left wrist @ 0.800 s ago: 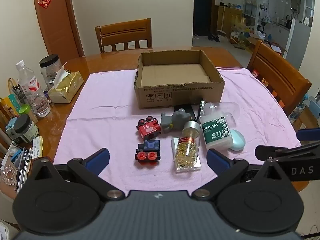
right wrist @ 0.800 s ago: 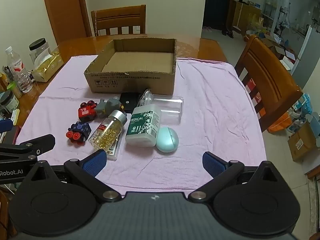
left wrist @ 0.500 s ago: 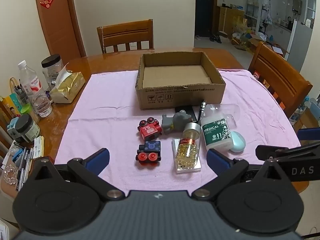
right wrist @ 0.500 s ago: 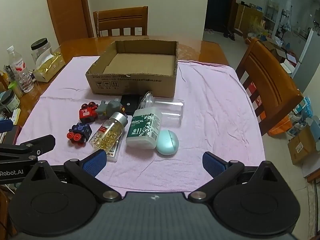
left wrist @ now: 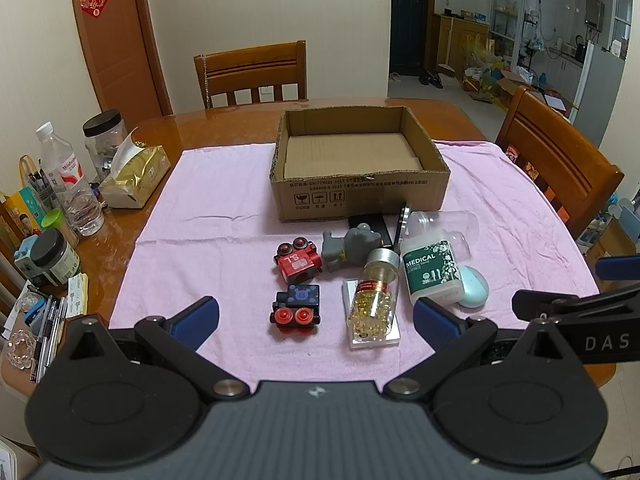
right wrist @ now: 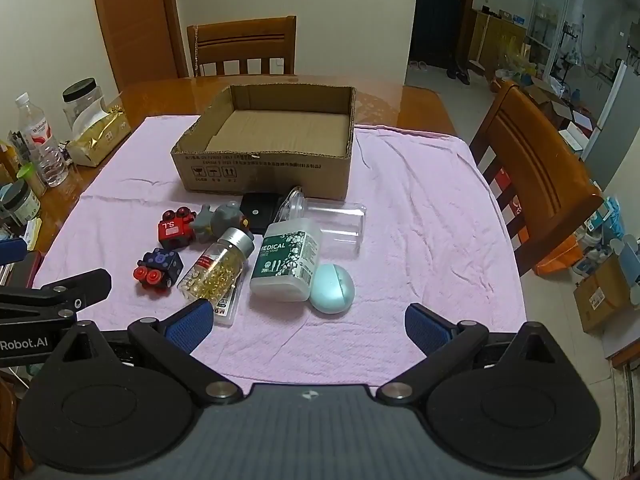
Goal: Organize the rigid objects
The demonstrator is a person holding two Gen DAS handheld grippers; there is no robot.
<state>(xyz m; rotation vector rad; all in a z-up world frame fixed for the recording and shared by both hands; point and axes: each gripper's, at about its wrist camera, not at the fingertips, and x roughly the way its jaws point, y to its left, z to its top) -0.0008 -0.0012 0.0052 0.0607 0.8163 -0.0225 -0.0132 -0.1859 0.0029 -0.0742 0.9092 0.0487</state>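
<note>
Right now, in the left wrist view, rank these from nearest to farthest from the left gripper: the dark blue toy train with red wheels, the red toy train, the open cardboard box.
1. Dark blue toy train with red wheels: nearest, on the pink cloth just ahead of the open left gripper.
2. Red toy train: directly behind it.
3. Open cardboard box: farthest, toward the table's far side.

Toys (left wrist: 297, 261) before box (left wrist: 358, 196)
</note>
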